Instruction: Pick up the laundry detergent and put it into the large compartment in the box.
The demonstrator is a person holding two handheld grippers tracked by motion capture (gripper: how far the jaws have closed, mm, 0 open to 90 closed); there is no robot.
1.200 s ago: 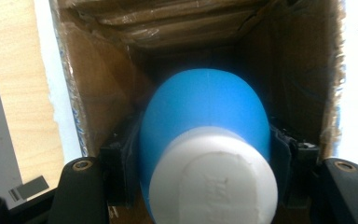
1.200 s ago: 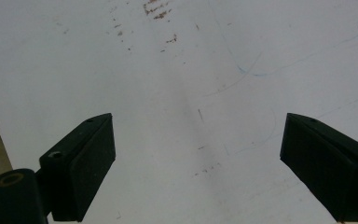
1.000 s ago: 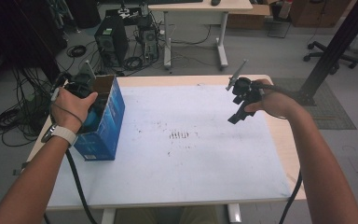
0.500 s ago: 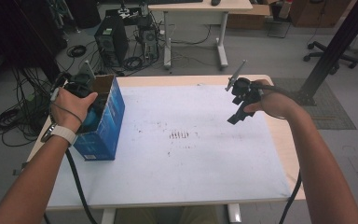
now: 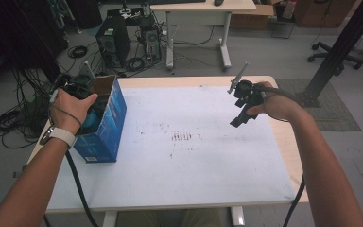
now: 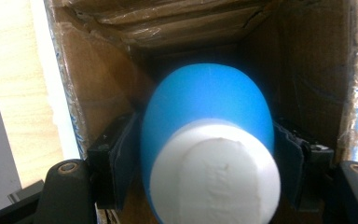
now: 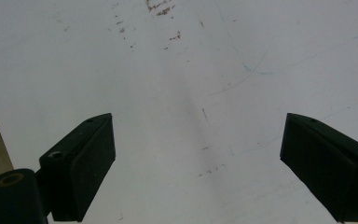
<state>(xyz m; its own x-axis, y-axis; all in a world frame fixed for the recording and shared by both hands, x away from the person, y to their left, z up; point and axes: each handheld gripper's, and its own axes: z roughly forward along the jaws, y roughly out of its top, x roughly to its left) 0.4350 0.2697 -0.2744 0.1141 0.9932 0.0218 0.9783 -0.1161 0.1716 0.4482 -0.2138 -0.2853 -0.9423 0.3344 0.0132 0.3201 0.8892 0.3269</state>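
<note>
A blue cardboard box [image 5: 105, 130] stands open-topped at the table's left edge. My left gripper [image 5: 89, 106] reaches down into it, a hand on top. In the left gripper view a rounded blue object with a white end [image 6: 209, 140] sits between the jaws of my left gripper [image 6: 205, 144] inside the brown box walls [image 6: 303, 70]. The jaws have just been opening, and the pads [image 6: 123, 158] stand close beside the object, not squeezing it. My right gripper [image 5: 238, 118] hovers above the table's right half, tilted down; in its own view, the right gripper [image 7: 198, 158] is wide open and empty.
The white table top [image 5: 194, 165] bears faint brown marks [image 5: 182, 137] at its middle. Beyond the far edge are a computer tower [image 5: 113, 42], cables on the floor and a second desk [image 5: 203, 9]. A black post [image 5: 335, 52] stands at the right.
</note>
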